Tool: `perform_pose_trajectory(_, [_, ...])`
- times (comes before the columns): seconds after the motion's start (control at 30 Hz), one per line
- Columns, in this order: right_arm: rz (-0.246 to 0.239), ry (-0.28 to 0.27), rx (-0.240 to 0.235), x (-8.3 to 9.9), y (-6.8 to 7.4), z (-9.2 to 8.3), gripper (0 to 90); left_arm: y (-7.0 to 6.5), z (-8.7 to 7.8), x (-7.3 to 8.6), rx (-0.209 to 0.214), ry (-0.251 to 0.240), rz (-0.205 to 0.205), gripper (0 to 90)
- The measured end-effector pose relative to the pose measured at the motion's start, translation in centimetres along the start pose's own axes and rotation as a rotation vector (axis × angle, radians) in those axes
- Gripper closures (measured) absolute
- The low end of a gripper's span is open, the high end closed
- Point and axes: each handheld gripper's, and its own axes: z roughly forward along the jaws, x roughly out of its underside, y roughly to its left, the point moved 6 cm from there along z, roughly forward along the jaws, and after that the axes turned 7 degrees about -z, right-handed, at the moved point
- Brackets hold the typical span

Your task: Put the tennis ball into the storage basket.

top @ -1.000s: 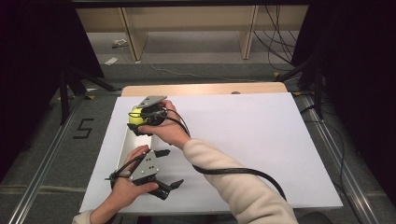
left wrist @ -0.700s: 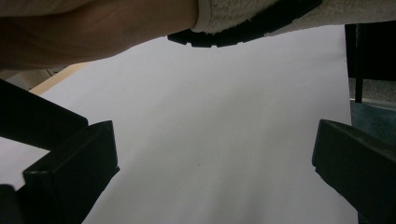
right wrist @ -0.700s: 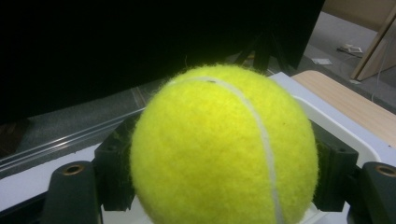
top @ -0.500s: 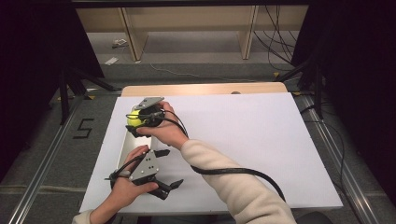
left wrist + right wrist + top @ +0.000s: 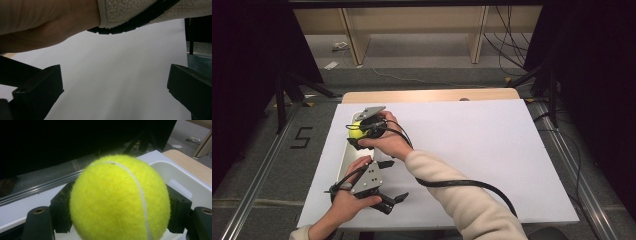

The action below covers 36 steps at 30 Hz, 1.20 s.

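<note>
My right tongs (image 5: 354,134) are clenched on the tennis ball (image 5: 120,200), one black jaw pressed to each side of it. I hold the ball above the narrow white tray (image 5: 343,162) at the left edge of the table (image 5: 492,150). My left tongs (image 5: 394,200) rest near the table's front edge with the jaws spread wide and nothing between them. In the high view my right hand (image 5: 384,140) covers most of the ball, and the tray's near end is hidden behind my left hand (image 5: 344,202).

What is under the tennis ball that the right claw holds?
Under the tennis ball, clamped in the right claw, lies a white tray; its rim and inner wall show. The ball and claw cover the tray floor directly below, so any contents there stay hidden.
</note>
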Motion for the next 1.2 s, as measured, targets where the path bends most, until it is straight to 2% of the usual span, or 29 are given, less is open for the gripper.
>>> perform_pose_trajectory(0.47, [0.003, 0.043, -0.013, 0.6, 0.3, 0.7, 26.5, 0.0, 0.0, 0.0, 0.001, 0.0, 0.002, 0.0])
perform_pose_trajectory(1.2, [0.005, 0.076, -0.02, 1.5, 0.5, 1.7, 26.3, 0.0, 0.0, 0.0, 0.003, 0.002, 0.004, 0.0])
